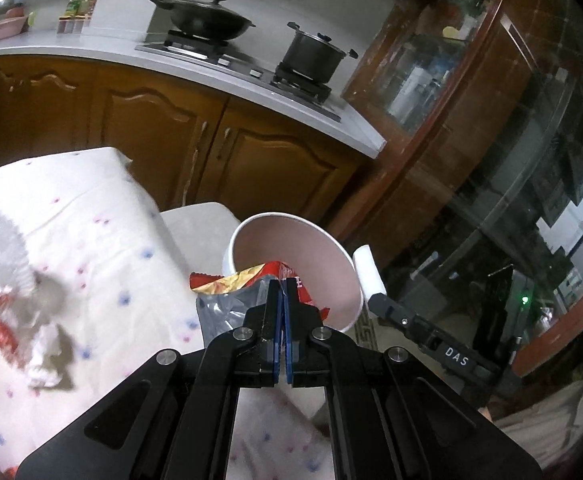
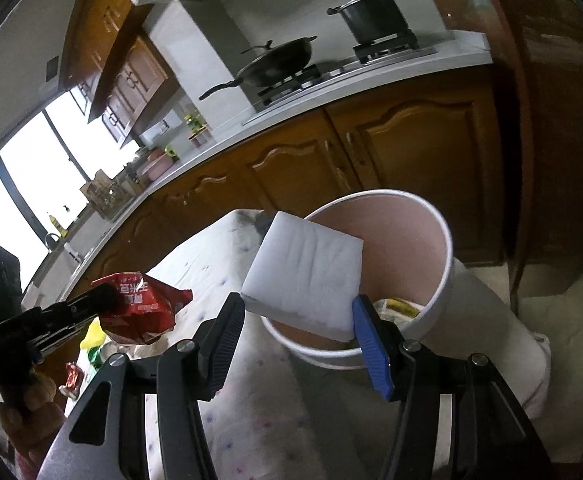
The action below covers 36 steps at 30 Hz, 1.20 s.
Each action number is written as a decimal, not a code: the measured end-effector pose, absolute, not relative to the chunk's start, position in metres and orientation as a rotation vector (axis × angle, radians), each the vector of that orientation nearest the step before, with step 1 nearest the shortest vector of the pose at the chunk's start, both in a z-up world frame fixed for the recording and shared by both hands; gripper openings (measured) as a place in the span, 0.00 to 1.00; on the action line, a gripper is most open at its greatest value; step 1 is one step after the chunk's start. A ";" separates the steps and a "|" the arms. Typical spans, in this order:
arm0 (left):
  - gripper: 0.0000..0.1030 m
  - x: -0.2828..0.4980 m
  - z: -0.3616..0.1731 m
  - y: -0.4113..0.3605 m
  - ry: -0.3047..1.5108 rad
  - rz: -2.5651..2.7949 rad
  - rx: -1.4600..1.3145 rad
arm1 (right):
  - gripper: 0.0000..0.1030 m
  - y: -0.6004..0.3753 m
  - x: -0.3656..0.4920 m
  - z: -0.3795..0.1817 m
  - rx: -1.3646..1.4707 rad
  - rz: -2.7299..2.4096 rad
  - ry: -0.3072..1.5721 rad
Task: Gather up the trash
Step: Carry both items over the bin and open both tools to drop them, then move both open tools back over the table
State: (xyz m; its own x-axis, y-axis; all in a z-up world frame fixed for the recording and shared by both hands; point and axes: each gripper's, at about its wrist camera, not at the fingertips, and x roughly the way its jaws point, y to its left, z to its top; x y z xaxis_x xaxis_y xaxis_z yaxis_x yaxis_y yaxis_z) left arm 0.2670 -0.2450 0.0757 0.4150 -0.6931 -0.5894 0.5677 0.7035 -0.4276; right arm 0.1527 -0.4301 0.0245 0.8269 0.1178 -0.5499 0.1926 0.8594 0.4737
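Foil is pinched flat between the fully closed jaws of the left gripper (image 1: 282, 292): a red snack wrapper (image 1: 247, 284) is held there, at the near lip of the white bin (image 1: 291, 264). A white foam block (image 2: 303, 276) is clamped across its width by the right gripper (image 2: 297, 316), whose jaws are held about half open by it, just over the bin's mouth; some yellow waste can be made out at the bottom. The bin is seen just past the edge of the table, which is covered by a dotted cloth (image 1: 91, 240).

The drop is judged to be the step in hand. Each piece is best carried well inside the rim before the jaws are opened, the light wrapper lowest, since it may be caught on a pad or drift outside. Crumpled tissue (image 1: 45, 356) and more wrappers are still left on the cloth. Beyond, a wok (image 1: 207, 16) and a pot (image 1: 315, 56) are seen on the stove.
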 end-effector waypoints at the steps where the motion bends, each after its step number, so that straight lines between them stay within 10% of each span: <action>1: 0.00 0.269 0.075 -0.249 0.824 -0.799 -0.170 | 0.55 -0.434 0.154 0.025 0.545 -0.046 0.602; 28: 0.00 0.334 0.018 -0.349 1.023 -0.833 -0.093 | 0.60 -0.480 0.196 -0.002 0.545 -0.090 0.707; 36: 0.27 0.337 0.011 -0.344 1.051 -0.804 -0.108 | 0.67 -0.486 0.194 -0.004 0.576 -0.094 0.700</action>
